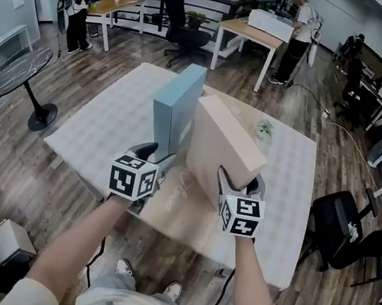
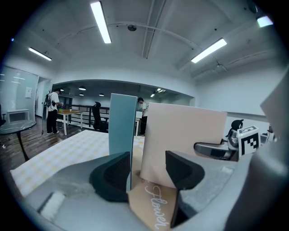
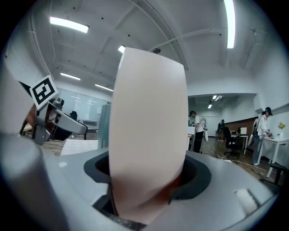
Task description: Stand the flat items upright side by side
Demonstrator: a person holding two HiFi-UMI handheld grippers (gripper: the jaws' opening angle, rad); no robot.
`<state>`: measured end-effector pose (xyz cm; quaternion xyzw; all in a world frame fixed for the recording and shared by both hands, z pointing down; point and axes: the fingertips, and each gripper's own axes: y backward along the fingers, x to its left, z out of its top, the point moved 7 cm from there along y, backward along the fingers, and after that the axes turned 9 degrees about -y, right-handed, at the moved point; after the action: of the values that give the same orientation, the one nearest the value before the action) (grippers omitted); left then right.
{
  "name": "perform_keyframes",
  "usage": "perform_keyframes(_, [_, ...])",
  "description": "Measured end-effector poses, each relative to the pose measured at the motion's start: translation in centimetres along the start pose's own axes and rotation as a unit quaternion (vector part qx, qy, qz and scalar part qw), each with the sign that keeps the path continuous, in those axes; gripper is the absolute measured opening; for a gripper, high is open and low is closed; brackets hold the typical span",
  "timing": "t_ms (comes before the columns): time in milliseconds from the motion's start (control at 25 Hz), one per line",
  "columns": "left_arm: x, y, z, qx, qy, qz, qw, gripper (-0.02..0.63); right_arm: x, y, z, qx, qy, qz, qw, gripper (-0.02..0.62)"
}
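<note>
— Closest in, what's hard to read?
— The right gripper (image 3: 146, 173). The pale pink box (image 1: 224, 142) fills its view, clamped between both pads, and its lower end is lost inside the jaw. It stands on edge near the table's (image 1: 103, 121) front edge.
— And the left gripper (image 2: 148, 167)?
— Its jaws are wide apart and grip nothing. One pad covers the foot of the blue box (image 1: 172, 113), which is upright just left of the pink one; I cannot tell if they touch. A brown card (image 2: 151, 205) lettered "Flower" lies flat beneath, partly hidden by both grippers.
— Further off?
— A small greenish thing (image 1: 263, 129) sits toward the far right corner, too small to name. Beyond are desks (image 1: 248, 29), a chair (image 1: 181, 29) and people (image 1: 77, 7).
</note>
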<state>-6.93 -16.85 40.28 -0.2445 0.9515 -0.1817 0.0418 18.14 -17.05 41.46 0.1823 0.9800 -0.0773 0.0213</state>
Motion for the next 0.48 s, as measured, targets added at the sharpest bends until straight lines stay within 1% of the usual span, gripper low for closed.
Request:
perform_keyframes(80, [1.1,-0.1,0.0,0.001,-0.004,-0.003,1.0000,0.255,0.4,-0.7,-0.3,-0.002,-0.006,-0.025,1.000,0.344])
perform_keyframes(280, [4.1,-0.4,0.4,-0.002,-0.018,-0.009,0.9998,0.255,2.0,-2.7,-0.4,-0.001,-0.011,-0.072,0.997,0.344])
perform_keyframes(480, [6.3,-0.9,1.5,-0.009,-0.046,-0.030,0.9985,0.255,3.7,-4.5,-0.5,-0.006,-0.027,-0.133,0.991,0.344])
